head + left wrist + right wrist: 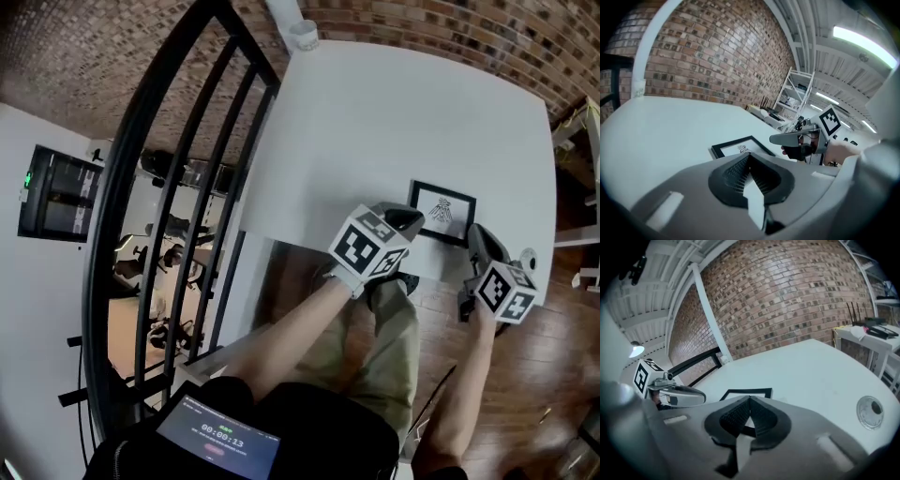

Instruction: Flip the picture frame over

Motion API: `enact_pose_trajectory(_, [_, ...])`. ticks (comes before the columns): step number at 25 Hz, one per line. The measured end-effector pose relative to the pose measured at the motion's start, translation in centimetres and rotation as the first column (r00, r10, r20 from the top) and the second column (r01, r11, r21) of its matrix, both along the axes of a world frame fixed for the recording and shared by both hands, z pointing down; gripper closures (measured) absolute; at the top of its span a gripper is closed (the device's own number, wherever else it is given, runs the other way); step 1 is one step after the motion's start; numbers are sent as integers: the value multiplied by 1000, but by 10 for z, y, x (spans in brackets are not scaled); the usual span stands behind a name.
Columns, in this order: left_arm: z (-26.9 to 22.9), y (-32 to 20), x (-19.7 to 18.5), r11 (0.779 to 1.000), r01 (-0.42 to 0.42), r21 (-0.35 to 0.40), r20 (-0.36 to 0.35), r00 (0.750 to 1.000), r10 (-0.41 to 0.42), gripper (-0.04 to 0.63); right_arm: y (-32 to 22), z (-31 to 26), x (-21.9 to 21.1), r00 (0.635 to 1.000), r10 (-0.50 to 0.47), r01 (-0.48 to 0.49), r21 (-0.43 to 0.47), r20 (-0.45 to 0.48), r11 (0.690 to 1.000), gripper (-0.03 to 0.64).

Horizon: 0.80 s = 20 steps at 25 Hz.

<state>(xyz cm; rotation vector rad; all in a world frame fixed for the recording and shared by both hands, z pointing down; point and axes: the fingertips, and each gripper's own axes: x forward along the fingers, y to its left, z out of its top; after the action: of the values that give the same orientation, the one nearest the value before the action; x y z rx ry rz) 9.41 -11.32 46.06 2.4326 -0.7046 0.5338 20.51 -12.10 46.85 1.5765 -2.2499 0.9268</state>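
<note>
A black picture frame [442, 212] lies face up near the front edge of the white table [394, 122], a small dark drawing showing under its glass. My left gripper [405, 221] hovers at the frame's left side, jaws together and holding nothing. The right gripper [476, 236] is off the frame's right corner, at the table's edge, also shut and empty. In the left gripper view the frame [740, 147] lies just past my closed tips [749, 157]. In the right gripper view the frame [747, 393] sits just beyond those tips [750, 401].
A black metal railing [187, 141] runs along the table's left side. A small clear cup [303, 35] stands at the far edge. A round cable grommet [870, 412] is set in the table right of the frame. White shelving [797, 93] stands beyond, before the brick wall.
</note>
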Motion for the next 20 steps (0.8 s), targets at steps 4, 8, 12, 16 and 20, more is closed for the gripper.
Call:
enact_pose_trajectory(4, [-38, 31, -26, 994, 42, 97, -89, 996, -33, 583, 29, -36, -33, 995, -97, 98, 144, -14, 985, 626])
enact_pose_trajectory(8, [-46, 27, -5, 990, 59, 128, -132, 990, -41, 583, 23, -48, -22, 986, -159, 166, 205, -50, 965, 626])
enact_pose_trajectory(12, [-89, 66, -36, 981, 79, 176, -170, 984, -48, 583, 64, -93, -67, 980, -193, 197, 263, -43, 944, 626])
enact_pose_trajectory(16, [-148, 145, -79, 968, 67, 241, -210, 978, -16, 583, 147, -159, -128, 978, -208, 192, 319, 15, 928, 626])
enact_pose_trajectory(20, [-168, 175, -81, 954, 57, 293, -224, 975, 11, 583, 182, -181, -148, 973, -229, 205, 360, 27, 910, 626])
